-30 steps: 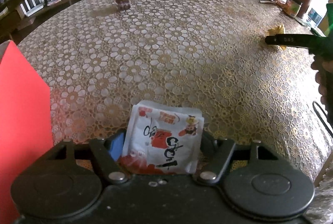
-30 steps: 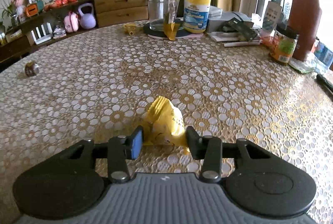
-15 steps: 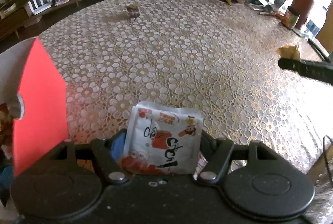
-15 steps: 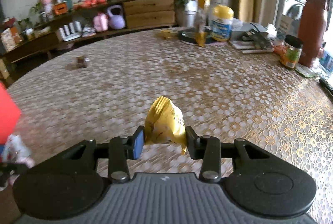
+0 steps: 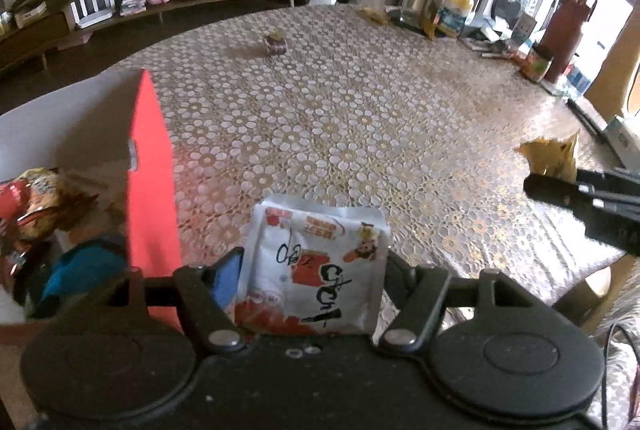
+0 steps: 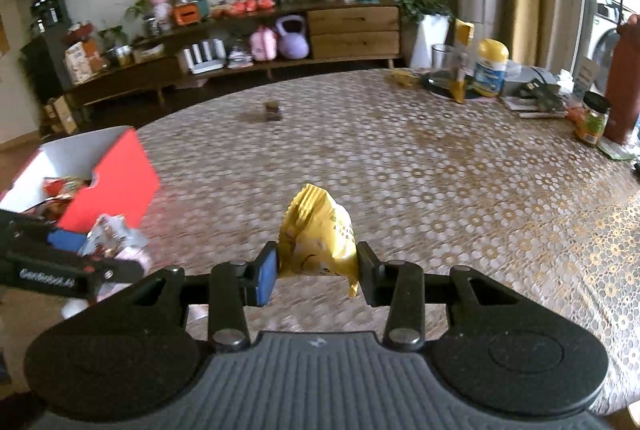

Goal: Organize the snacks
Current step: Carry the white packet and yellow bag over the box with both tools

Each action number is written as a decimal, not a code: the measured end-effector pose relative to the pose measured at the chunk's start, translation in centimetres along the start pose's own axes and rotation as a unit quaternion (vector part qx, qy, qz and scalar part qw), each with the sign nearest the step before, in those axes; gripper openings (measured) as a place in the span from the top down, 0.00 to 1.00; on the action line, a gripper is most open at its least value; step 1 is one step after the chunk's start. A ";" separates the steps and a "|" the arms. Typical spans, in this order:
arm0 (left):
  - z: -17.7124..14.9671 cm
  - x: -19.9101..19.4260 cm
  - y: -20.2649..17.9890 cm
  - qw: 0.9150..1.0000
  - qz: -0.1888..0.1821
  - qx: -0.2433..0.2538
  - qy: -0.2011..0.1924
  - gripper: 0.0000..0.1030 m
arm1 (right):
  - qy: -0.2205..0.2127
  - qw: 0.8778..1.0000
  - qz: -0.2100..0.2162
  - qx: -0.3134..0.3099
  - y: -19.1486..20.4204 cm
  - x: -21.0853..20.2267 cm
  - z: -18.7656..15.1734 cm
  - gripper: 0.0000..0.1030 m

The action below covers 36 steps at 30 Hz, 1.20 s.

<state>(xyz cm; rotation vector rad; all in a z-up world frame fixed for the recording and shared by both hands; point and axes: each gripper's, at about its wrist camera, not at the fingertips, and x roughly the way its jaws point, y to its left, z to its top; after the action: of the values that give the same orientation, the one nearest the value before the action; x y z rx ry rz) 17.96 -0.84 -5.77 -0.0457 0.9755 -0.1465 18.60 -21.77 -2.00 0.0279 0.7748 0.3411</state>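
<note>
Left gripper point(image 5: 314, 280) clamped on a white-and-red snack packet point(image 5: 316, 266), held above the table's near edge, just beside the red box point(image 5: 150, 166). Right gripper point(image 6: 316, 270) clamped on a yellow snack bag point(image 6: 318, 236), lifted above the lace-patterned tablecloth point(image 6: 440, 170). Inside the box, more wrappers point(image 5: 36, 198). Far across, a small brown snack point(image 6: 273, 110).

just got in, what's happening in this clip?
A person with two handheld grippers is sorting snacks. The left gripper has its jaws shut on a white packet; the right gripper has its jaws shut on a yellow packet. Both are held above the table, near a red box at its left edge that already holds snacks. One small snack sits loose farther across the table.
</note>
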 end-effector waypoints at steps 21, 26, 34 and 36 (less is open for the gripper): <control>-2.7 -10.3 5.4 0.996 0.029 -0.032 -0.074 0.33 | -0.032 0.995 0.074 -0.059 12.4 -5.8 -0.1 0.61; -2.9 -11.5 7.5 0.995 0.042 -0.041 -0.084 0.33 | -0.033 0.993 0.090 -0.073 15.5 -5.2 0.3 0.61; -3.5 -12.4 11.8 0.991 0.073 -0.062 -0.089 0.33 | -0.026 0.989 0.116 -0.090 20.1 -3.0 1.5 0.61; -3.5 -12.6 13.1 0.990 0.082 -0.067 -0.089 0.33 | -0.025 0.987 0.122 -0.096 21.2 -2.4 1.8 0.61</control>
<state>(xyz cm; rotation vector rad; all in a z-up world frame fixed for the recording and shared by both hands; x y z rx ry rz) 9.50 14.00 1.23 -0.1004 0.8056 0.0734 12.11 -2.28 4.06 -0.0504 0.6868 0.6454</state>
